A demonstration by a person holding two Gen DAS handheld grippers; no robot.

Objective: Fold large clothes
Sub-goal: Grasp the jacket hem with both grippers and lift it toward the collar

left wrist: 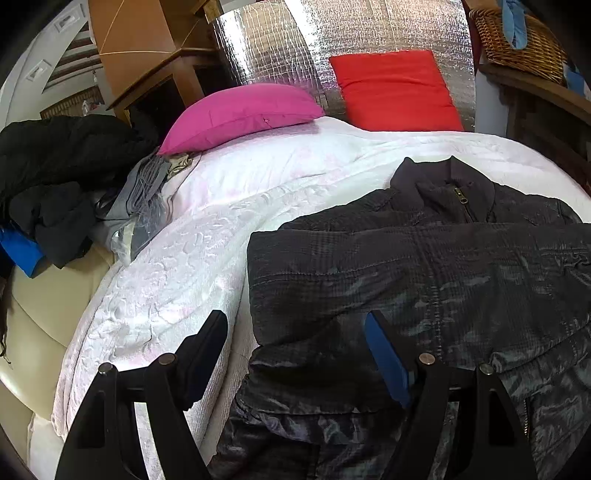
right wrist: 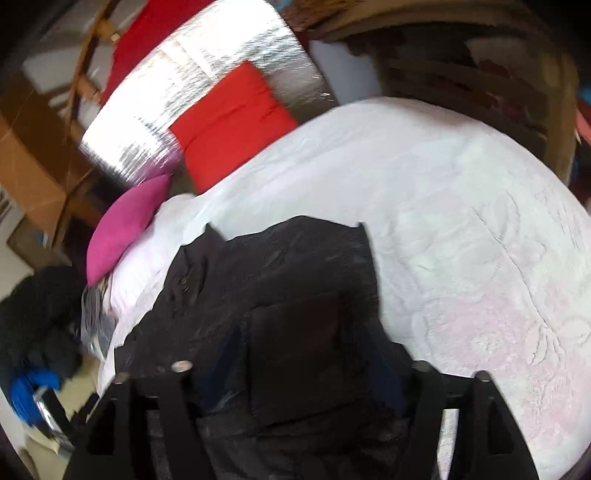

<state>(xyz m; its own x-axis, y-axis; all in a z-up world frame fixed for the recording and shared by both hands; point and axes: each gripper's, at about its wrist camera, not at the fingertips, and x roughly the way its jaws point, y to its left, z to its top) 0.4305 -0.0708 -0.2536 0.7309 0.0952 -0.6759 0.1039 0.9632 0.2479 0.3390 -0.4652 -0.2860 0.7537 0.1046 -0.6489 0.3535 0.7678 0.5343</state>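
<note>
A dark quilted jacket [left wrist: 424, 266] lies on a white bedspread [left wrist: 177, 258], collar and zipper toward the pillows, a sleeve folded across its front. My left gripper [left wrist: 295, 339] is open and empty, just above the jacket's left edge. In the right wrist view the frame is blurred. The jacket [right wrist: 280, 266] fills the lower middle there. My right gripper [right wrist: 295, 347] has dark jacket fabric bunched between its fingers. The fingertips are hidden in the cloth, and I cannot tell whether they are shut on it.
A pink pillow [left wrist: 240, 114] and a red pillow [left wrist: 395, 88] lie at the head of the bed against a silver foil panel [left wrist: 369, 33]. A heap of dark clothes [left wrist: 59, 177] sits at the left. A wicker basket [left wrist: 517, 40] stands at the back right.
</note>
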